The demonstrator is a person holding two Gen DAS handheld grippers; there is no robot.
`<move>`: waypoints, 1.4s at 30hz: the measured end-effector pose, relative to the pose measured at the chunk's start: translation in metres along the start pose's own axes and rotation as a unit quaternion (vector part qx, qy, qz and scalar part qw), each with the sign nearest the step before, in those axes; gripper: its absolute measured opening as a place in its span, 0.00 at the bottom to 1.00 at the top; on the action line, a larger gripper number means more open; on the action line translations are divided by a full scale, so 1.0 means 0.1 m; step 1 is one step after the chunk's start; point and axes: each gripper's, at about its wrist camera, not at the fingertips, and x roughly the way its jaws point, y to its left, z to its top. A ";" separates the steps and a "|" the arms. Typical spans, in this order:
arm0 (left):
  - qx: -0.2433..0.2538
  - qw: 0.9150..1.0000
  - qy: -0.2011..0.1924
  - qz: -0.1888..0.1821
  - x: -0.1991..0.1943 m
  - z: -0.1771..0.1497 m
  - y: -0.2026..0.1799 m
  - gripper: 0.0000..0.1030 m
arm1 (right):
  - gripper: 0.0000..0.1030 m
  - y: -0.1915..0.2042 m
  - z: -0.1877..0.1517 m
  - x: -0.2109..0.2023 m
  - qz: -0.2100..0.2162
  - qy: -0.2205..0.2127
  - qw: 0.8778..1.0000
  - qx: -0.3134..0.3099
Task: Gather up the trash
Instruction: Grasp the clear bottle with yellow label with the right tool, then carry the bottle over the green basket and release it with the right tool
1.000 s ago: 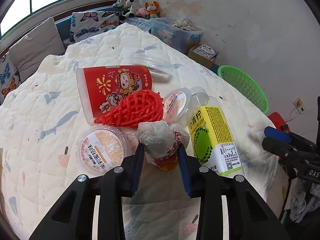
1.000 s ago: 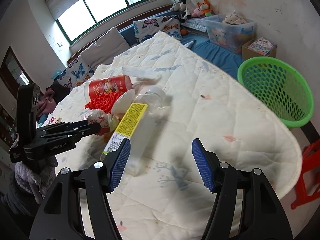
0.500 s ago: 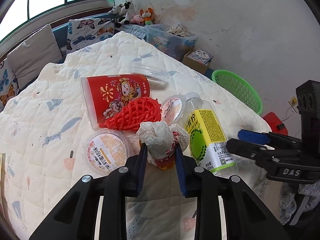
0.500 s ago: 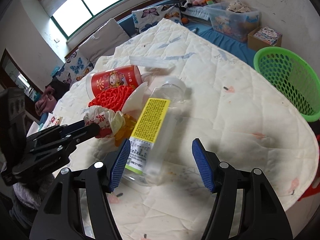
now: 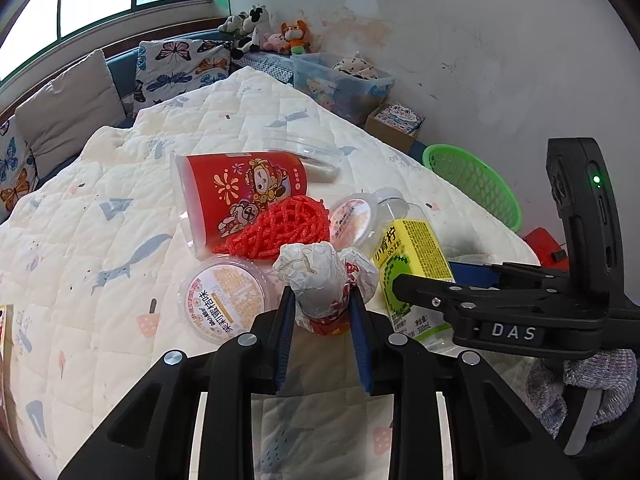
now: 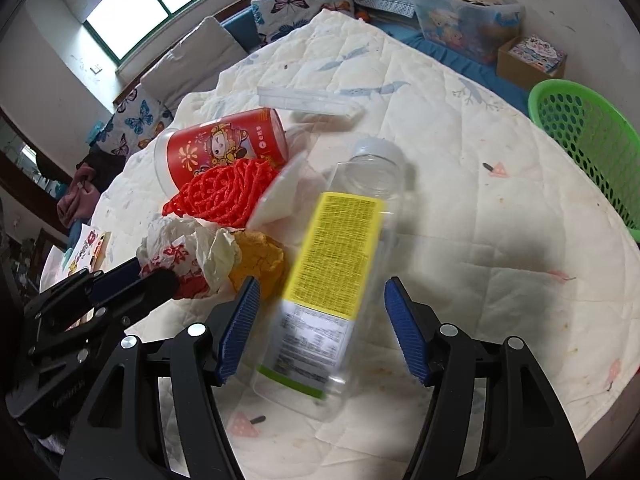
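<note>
Left gripper (image 5: 322, 312): black frame, blue pads, jaws narrowed and clenched on a crumpled white-and-red paper wrapper wad (image 5: 320, 276), both pads pressing its sides. An orange crumpled piece (image 6: 258, 258) sits against the wad, on its side toward the right gripper.

Right gripper (image 6: 322, 320): black frame, ribbed blue pads, jaws wide and released. The clear plastic bottle with yellow-and-green label (image 6: 336, 272) lies on its side between the pads, touching neither; its base points toward the gripper, its white-capped neck away.

Items beyond the left gripper's tips:
- Red foam fruit net (image 5: 276, 232), just past the wad and touching it.
- Red printed plastic cup with cartoon figure (image 5: 240, 192), lying on its side behind the net.
- Round clear tub with printed foil lid (image 5: 224, 300), just to the left of the left pad.
- Second small round tub (image 5: 352, 220), tilted against the bottle's neck.
- Clear flat plastic tray (image 6: 308, 100), farthest away.

Surface: cream quilted bedspread with blue whale print (image 5: 100, 240), stained in places.

Room: green perforated plastic basket (image 6: 592, 136) off the bed's edge, to the right of the right gripper; butterfly-print cushions (image 5: 180, 64); clear storage bin (image 5: 340, 84); stuffed toys (image 5: 272, 34); marked white wall (image 5: 480, 60); window (image 5: 100, 0).
</note>
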 end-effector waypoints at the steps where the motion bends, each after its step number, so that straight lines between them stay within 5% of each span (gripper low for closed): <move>1: 0.000 1.000 0.000 0.000 0.00 0.00 0.01 0.25 | 0.64 0.01 0.01 0.02 -0.001 0.002 1.000 0.002; 10: 0.000 1.000 0.003 0.002 -0.01 -0.02 0.02 0.25 | 0.62 -0.11 0.14 0.22 -0.025 0.026 0.999 0.027; 20: 0.016 1.000 -0.004 -0.012 -0.07 0.06 -0.15 0.25 | 0.48 -0.28 0.04 0.00 -0.031 0.017 0.999 0.000; 42: 0.123 0.988 0.032 -0.086 0.72 0.82 -1.76 0.25 | 0.48 -2.02 0.13 -0.90 -0.118 -0.036 0.989 0.076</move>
